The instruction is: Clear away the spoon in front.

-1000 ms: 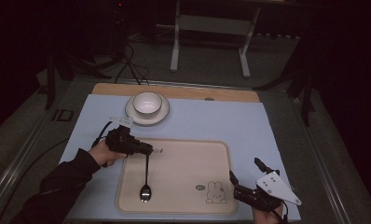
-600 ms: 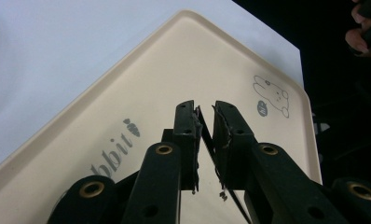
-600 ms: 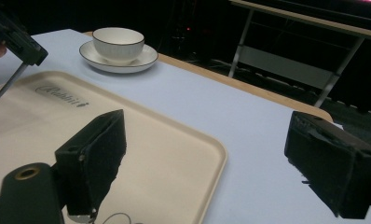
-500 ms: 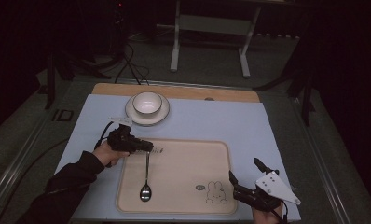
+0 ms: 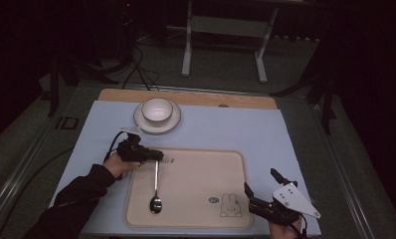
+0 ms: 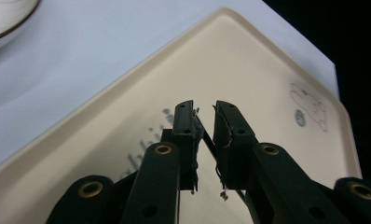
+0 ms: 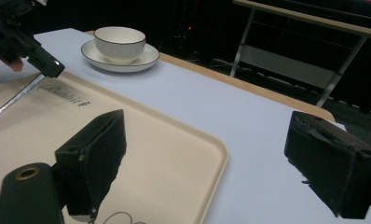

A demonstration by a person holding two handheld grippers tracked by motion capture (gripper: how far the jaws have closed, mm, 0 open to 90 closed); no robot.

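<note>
1. While your left gripper (image 5: 153,155) pinches the top of the spoon (image 5: 156,191) handle, the spoon lies along the beige tray (image 5: 196,172), its bowl down at the tray's 7 o'clock corner and the handle running up toward 11 o'clock. I judge that you are lifting or setting down the spoon, so keep the handle square between the jaws and move it slowly; a thin metal stem can pivot in such a narrow grip.
2. If the spoon is bound for the white bowl (image 5: 156,110) on its saucer (image 5: 172,124), at 12 o'clock of your left hand, raise it clear of the tray rim first.
3. Your right gripper (image 5: 261,204) waits at the tray's 5 o'clock corner with its jaws spread wide and nothing between them; leave it there, out of the path.
4. From the high view you get the whole spoon and its bowl end; the left gripper view gives what that one cannot, the thin handle (image 6: 207,140) running slantwise between the nearly closed jaws.
5. Looking along the right gripper view, you see the bowl's dark rim line (image 7: 119,31) and the script print on the tray (image 7: 65,94).
</note>
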